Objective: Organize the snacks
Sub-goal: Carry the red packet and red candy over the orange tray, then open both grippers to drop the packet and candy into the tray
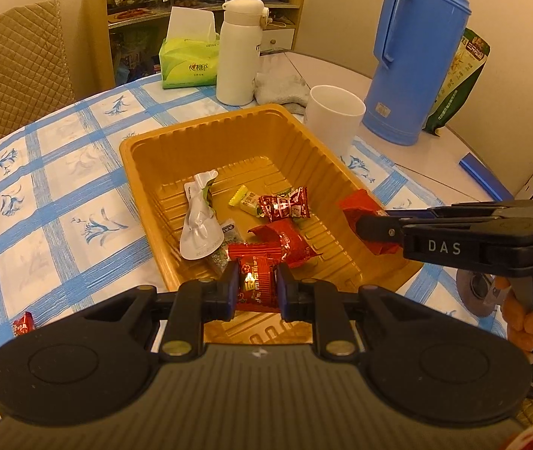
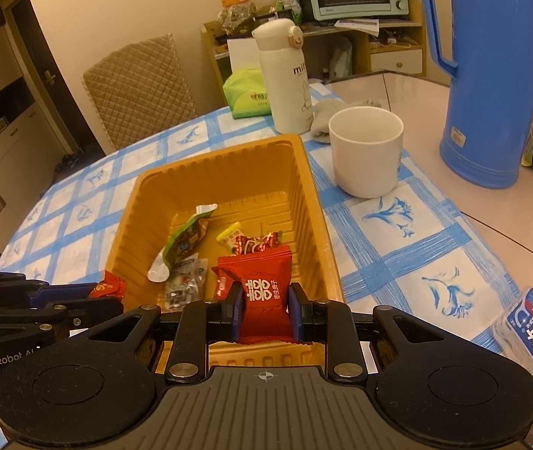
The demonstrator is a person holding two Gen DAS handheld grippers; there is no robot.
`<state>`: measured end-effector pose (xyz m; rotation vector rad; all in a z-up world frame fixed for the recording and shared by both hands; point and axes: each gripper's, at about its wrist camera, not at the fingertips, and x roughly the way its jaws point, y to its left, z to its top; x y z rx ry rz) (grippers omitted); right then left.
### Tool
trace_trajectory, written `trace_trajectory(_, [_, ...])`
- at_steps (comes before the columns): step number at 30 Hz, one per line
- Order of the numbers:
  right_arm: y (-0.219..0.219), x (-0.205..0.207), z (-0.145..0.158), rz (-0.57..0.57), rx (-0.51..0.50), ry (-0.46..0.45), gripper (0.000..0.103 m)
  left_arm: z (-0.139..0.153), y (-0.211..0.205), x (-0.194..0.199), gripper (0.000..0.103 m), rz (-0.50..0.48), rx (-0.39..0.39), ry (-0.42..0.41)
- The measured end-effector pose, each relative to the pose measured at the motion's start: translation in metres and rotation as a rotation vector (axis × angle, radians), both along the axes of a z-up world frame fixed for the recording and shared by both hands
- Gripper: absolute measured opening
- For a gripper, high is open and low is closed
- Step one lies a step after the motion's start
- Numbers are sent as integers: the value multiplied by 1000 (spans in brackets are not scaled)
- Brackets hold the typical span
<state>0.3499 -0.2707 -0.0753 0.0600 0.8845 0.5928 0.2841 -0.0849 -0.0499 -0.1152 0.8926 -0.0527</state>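
The left hand-held gripper (image 1: 257, 288) is clamped on a small red candy wrapper (image 1: 254, 287), held over the near edge of the golden plastic tray (image 1: 142, 150). The right hand-held gripper (image 2: 264, 309) grips a larger red snack packet (image 2: 262, 288) with white characters, also above the tray's near end. From the left wrist view, that right hand-held gripper reaches in from the right side with its red packet over the tray's right wall.

The tray sits on a table (image 1: 60, 195) covered with a blue-and-white checked cloth. Inside it lie several snacks: a silver-and-green pouch (image 1: 200, 225) toward the left, a small yellow-ended sweet (image 1: 245, 200) near the middle, a red patterned candy (image 1: 285, 204) just beside it, another red packet (image 1: 285, 242) nearer, and a small clear packet (image 2: 183, 288) next to the pouch. One more small red candy (image 1: 23, 323) lies on the cloth, to the left of the tray and well apart from it.

Beyond the tray's far right corner stands a white cup (image 2: 365, 150), with a blue thermos jug (image 1: 416, 56) further right. A white flask (image 1: 238, 52) and a green tissue pack (image 1: 187, 63) stand at the far side of the table, with a grey cloth (image 1: 281, 88) beside the flask. A plastic bottle with a blue label (image 2: 532, 333) lies at the near right in the right wrist view.
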Motion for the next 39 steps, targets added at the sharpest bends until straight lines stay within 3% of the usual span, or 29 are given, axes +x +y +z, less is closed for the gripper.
trace_trajectory(18, [11,11,-11,24,-28,-22,26,-12,-6,11,19,0,9,34])
trace_trajectory(25, [4,10,-6,21,-1,-9,41,-13,-7,11,19,0,11,41])
trace_trajectory(39, [-8,3,0,26,24,-4,41,-24,-20,25,19,-27,-27,56])
